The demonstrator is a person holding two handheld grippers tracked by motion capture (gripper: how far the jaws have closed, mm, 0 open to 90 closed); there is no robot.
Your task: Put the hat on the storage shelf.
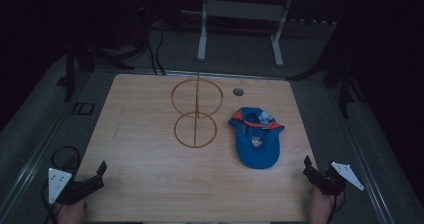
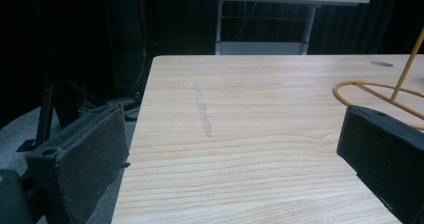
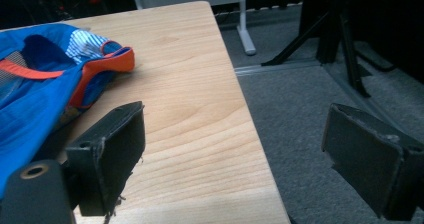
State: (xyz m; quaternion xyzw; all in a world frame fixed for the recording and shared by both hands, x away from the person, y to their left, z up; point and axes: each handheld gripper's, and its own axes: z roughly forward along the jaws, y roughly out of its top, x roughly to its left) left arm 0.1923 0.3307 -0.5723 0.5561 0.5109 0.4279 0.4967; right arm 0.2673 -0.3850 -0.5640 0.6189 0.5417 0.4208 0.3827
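Cap (image 1: 256, 136), blue with orange trim, lies on the right half of a pale wooden table (image 1: 150, 174), just beside a yellow wire stand (image 1: 196, 112). Left gripper (image 1: 95, 176) and right gripper (image 1: 312, 170) sit at the near corners, jaws spread, holding nothing. Grey carpet and dark room surround.

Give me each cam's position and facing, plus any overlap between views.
High view: above the person's side, looking forward and down on the table; hands with left gripper and right gripper enter at the bottom.
Left gripper view: rides the left gripper at the table's near left corner, looking across the wood; both jaws wide apart.
Right gripper view: rides the right gripper at the table's right edge, facing away over it; jaws apart.
Shared: high and right gripper views both show the blue cap; high and left share the yellow wire stand.
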